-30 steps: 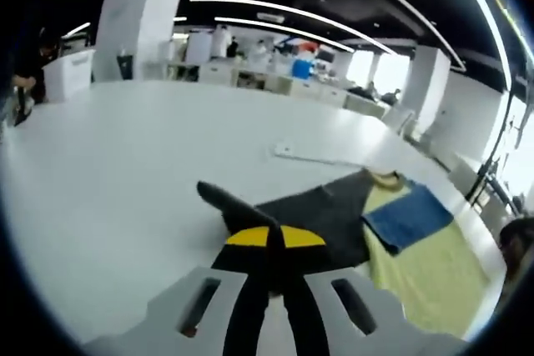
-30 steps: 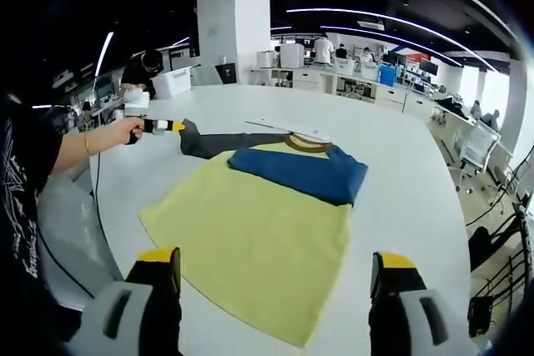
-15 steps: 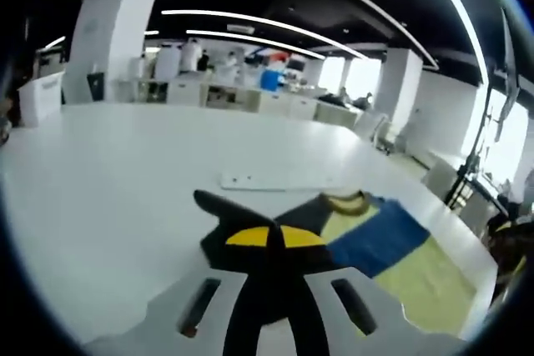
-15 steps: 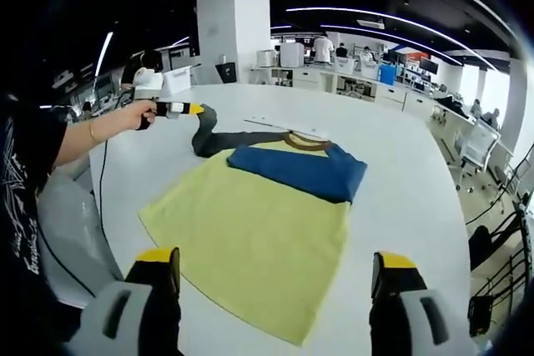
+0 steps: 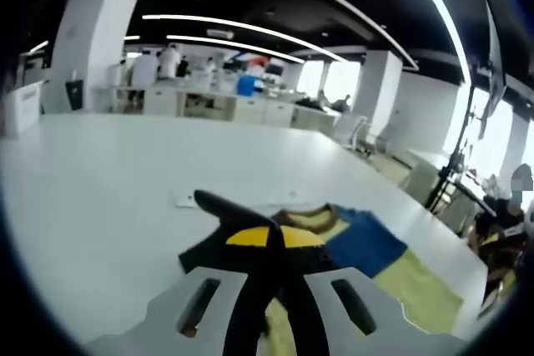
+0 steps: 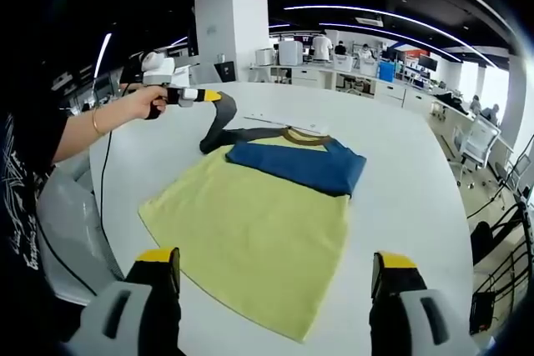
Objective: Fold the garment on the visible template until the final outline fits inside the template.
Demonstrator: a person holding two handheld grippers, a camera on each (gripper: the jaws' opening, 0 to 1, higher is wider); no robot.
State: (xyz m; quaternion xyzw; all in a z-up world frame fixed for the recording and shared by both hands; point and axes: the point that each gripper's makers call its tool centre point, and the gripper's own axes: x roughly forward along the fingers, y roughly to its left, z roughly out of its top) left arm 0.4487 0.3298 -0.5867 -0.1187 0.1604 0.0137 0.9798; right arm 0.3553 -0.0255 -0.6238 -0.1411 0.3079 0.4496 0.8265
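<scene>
One sleeve (image 6: 219, 122) pinched tight in left gripper (image 6: 209, 96), lifted; lay it flat across yellow shirt (image 6: 250, 239) beside blue sleeve (image 6: 296, 168). Right gripper (image 6: 271, 277) wide open, empty.

Yellow garment (image 6: 250, 231); blue and charcoal sleeves

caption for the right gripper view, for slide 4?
Left claw lifts the dark sleeve over the yellow shirt on the white table; right claw hovers open.
</scene>
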